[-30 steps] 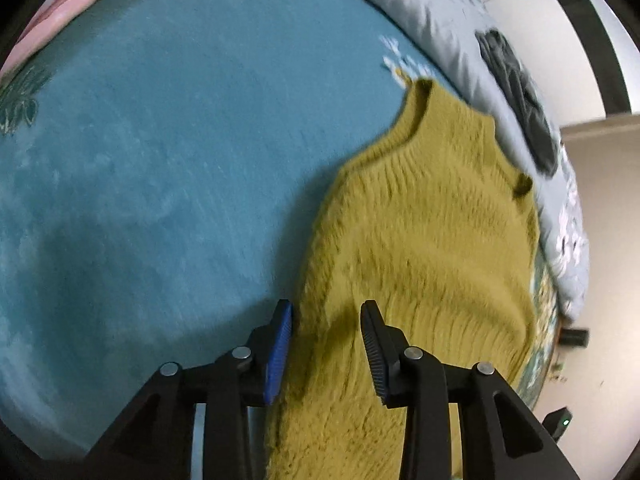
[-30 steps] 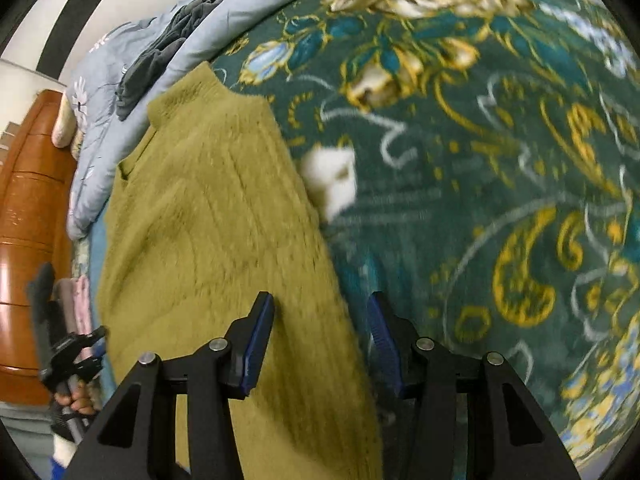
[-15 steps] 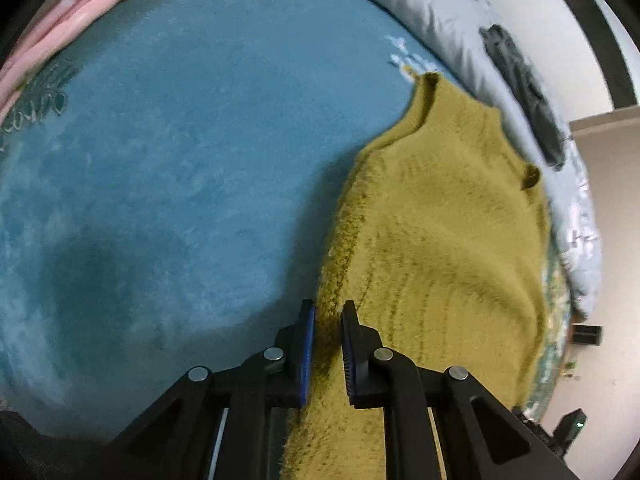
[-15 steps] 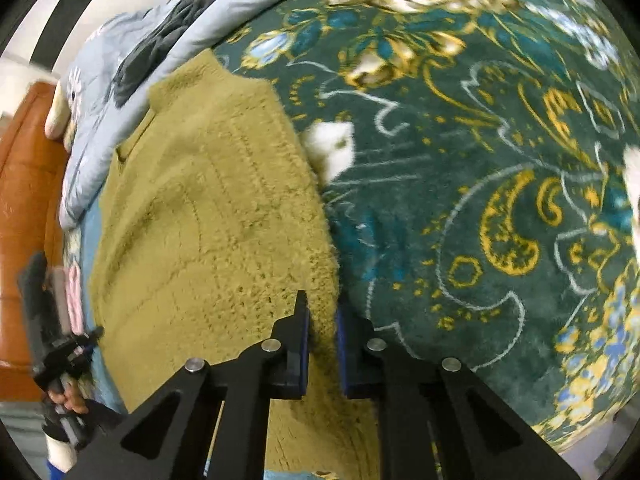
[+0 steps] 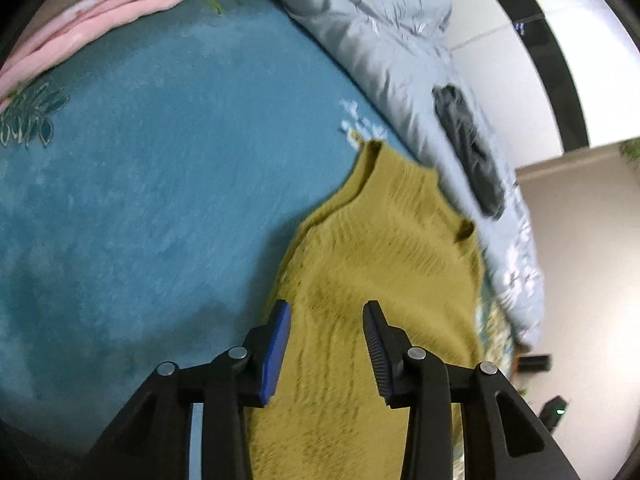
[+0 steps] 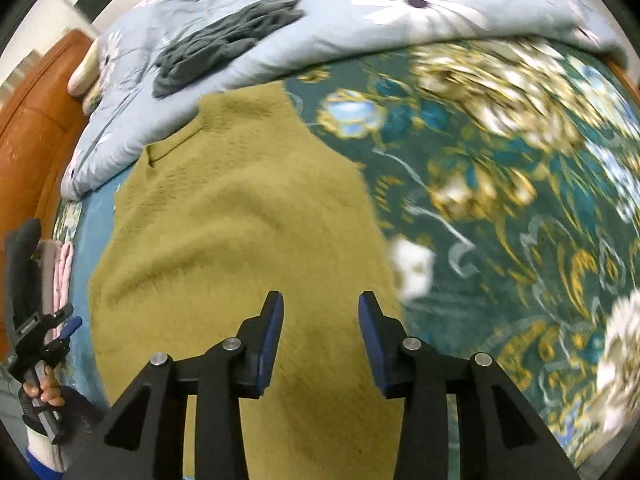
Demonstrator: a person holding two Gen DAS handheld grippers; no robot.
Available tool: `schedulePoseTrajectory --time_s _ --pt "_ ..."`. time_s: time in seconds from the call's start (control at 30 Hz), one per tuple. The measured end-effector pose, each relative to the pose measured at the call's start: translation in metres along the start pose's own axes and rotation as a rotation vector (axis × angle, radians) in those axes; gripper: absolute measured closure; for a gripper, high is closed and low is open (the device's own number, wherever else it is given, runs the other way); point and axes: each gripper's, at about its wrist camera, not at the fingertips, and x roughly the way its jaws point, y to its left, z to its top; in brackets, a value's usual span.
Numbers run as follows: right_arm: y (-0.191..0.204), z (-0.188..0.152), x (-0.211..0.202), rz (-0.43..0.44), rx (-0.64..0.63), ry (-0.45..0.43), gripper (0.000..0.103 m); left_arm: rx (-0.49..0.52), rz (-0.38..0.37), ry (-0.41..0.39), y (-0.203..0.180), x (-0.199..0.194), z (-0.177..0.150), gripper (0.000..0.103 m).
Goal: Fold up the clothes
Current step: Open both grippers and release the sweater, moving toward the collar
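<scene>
A mustard-yellow knitted sweater (image 5: 384, 280) lies flat on the bed, collar end away from me. It also shows in the right wrist view (image 6: 240, 240). My left gripper (image 5: 326, 312) is open and empty, above the sweater near its left edge. My right gripper (image 6: 320, 304) is open and empty, above the sweater near its right edge. The left gripper shows at the far left of the right wrist view (image 6: 38, 332), held in a hand.
The sweater lies across a plain blue blanket (image 5: 140, 168) and a dark green floral blanket (image 6: 500, 200). A grey floral duvet (image 6: 340, 32) with a dark grey garment (image 6: 224, 44) on it lies beyond the collar. Pink clothes (image 5: 80, 24) sit at the far left. A brown headboard (image 6: 28, 128) is behind.
Half a second ago both grippers were shut on the sweater's side edges. Now both are open and lifted off the sweater, which lies flat.
</scene>
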Motion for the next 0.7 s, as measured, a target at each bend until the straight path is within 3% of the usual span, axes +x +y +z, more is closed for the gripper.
schedulePoseTrajectory --time_s 0.17,0.37,0.57,0.7 --pt "0.039 0.033 0.022 -0.018 -0.128 0.011 0.063 -0.005 0.032 -0.023 0.0 0.011 0.014 0.062" --pt "0.074 0.086 0.05 -0.076 -0.275 0.007 0.063 0.066 0.099 0.027 -0.011 0.03 0.038 0.06" --pt "0.103 0.143 0.086 -0.147 -0.41 0.02 0.054 0.211 0.163 0.089 -0.05 0.073 0.082 0.041" --pt "0.114 0.175 0.113 -0.207 -0.465 0.058 0.054 0.305 0.197 0.131 -0.08 0.108 0.109 0.038"
